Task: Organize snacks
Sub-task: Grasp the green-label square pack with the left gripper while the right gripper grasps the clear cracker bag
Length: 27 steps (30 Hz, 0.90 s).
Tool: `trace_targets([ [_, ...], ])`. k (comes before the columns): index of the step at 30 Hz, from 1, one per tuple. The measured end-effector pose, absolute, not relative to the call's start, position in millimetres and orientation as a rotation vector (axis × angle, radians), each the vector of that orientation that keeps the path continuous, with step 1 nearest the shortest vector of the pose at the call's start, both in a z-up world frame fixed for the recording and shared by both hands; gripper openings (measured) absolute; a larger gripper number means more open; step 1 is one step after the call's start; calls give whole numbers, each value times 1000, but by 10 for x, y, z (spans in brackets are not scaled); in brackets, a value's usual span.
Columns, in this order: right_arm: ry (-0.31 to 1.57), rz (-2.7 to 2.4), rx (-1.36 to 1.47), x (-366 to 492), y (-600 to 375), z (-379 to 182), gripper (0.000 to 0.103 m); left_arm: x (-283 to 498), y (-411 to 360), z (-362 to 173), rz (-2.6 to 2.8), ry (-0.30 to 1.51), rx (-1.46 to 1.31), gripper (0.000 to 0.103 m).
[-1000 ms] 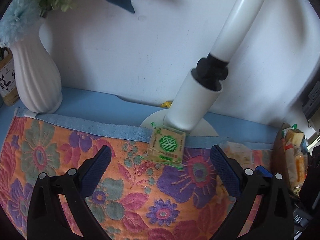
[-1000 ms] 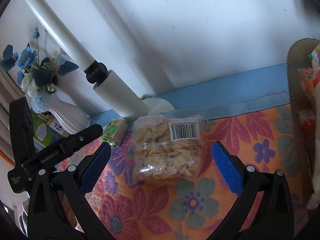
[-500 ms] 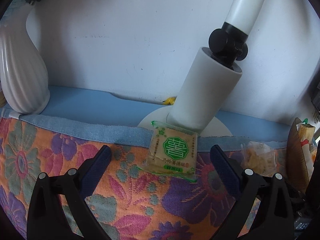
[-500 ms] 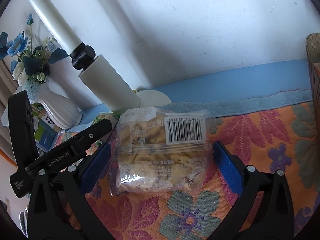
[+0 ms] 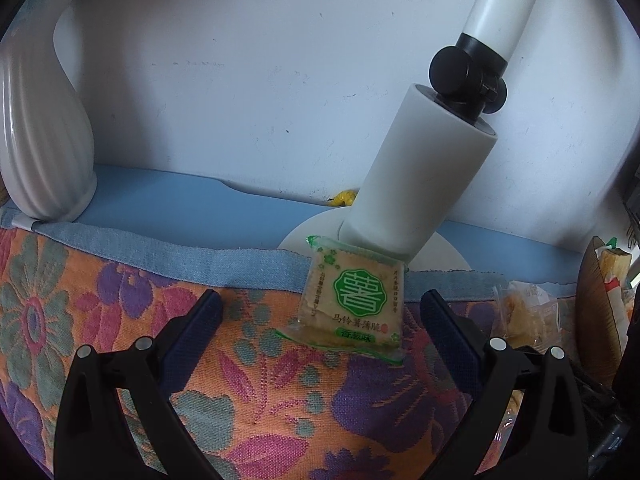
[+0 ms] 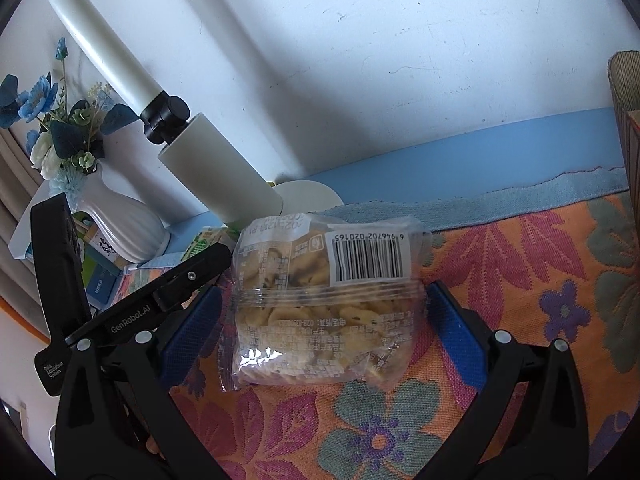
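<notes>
A small cracker packet (image 5: pixel 352 304) with a green round logo lies on the floral cloth, leaning against a white lamp base (image 5: pixel 372 248). My left gripper (image 5: pixel 320 332) is open, with the packet just ahead between the fingers. A clear bag of biscuits (image 6: pixel 324 304) with a barcode label lies on the cloth between the open fingers of my right gripper (image 6: pixel 324 336). The bag also shows in the left wrist view (image 5: pixel 524 312). The cracker packet (image 6: pixel 200 242) is partly hidden behind the left gripper in the right wrist view.
A white ribbed vase (image 5: pixel 36 132) with blue flowers (image 6: pixel 60 128) stands at the left. A tilted white lamp post (image 5: pixel 428 160) rises behind the packet. A woven basket (image 5: pixel 600 300) holding snacks stands at the right (image 6: pixel 626 120). The wall is close behind.
Both grippers moved forward and down. The cracker packet and the biscuit bag now sit closer, between the open fingers. Neither snack has moved.
</notes>
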State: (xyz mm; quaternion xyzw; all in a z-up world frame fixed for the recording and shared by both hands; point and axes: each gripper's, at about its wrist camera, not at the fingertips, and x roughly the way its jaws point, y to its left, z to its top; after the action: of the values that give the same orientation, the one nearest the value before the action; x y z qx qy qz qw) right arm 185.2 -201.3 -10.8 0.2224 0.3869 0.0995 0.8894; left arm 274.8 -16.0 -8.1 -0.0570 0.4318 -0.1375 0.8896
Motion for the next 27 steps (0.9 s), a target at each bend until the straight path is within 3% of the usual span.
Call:
trace_targets([
  [27,806,202,453,1852,-2004,-93,100,2764,-157,-57,-284,897,-114,98],
])
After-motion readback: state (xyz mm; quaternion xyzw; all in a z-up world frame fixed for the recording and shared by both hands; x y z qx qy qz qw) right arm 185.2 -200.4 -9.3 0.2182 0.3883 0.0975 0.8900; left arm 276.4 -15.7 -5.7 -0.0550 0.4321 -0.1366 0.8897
